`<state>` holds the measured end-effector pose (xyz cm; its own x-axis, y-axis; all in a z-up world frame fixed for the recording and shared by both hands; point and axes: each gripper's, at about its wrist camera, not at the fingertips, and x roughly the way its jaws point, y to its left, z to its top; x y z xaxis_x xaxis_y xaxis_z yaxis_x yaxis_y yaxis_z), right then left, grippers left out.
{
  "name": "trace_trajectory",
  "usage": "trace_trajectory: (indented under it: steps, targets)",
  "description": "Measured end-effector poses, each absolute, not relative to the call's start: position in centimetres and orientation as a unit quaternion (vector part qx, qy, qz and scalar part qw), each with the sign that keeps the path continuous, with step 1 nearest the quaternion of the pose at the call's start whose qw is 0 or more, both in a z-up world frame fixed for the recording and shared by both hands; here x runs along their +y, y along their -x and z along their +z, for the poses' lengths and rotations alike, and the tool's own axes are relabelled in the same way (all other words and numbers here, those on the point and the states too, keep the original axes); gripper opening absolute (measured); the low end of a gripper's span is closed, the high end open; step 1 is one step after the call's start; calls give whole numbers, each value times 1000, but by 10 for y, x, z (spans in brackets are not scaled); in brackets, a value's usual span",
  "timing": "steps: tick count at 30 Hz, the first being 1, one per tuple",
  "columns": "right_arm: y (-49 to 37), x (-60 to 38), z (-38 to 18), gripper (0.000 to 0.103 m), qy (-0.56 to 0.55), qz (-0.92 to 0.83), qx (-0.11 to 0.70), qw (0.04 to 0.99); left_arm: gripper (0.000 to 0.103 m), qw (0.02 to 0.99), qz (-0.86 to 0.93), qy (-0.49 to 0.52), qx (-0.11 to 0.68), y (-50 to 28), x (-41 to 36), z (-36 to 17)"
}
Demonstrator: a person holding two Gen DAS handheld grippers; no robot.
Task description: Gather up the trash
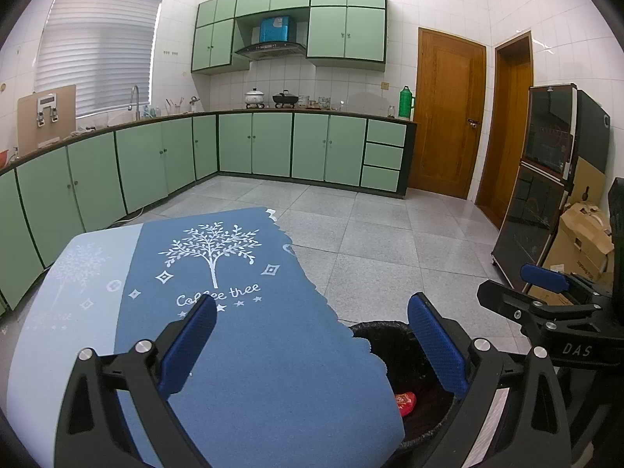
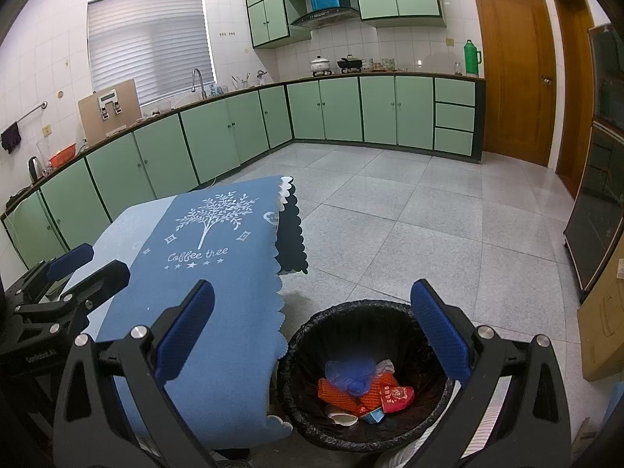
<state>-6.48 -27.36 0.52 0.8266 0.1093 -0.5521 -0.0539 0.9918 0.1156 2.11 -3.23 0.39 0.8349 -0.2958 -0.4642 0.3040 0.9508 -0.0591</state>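
Black plastic lines the trash bin point(image 2: 366, 374), which stands on the grey tiled floor point(image 2: 429, 234) just beside the scalloped edge of the blue tablecloth point(image 2: 218, 273). Inside the bin, crumpled blue plastic point(image 2: 349, 376), orange netting point(image 2: 331, 390), a red packet point(image 2: 396, 394) and white scraps point(image 2: 343, 417) are seen lying together at the bottom. The right gripper point(image 2: 312, 327) is held above the bin with its jaws spread wide and nothing between them. The left gripper point(image 1: 312, 335) is held over the cloth-covered surface, its jaws likewise wide apart and empty, with the bin point(image 1: 390, 347) partly visible under the cloth's edge. Green cabinets point(image 2: 331, 105) are ranged along the tiled walls, and a wooden door point(image 2: 514, 70) is seen at the far right.
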Motion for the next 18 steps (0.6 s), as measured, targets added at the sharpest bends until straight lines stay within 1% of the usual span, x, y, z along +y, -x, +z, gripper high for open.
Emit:
trace_trajectory:
  steps: [18]
  targets:
    - [65,-271,2,98,-48,43,292,954,96,957,-157,-10,243,-22,-31,3]
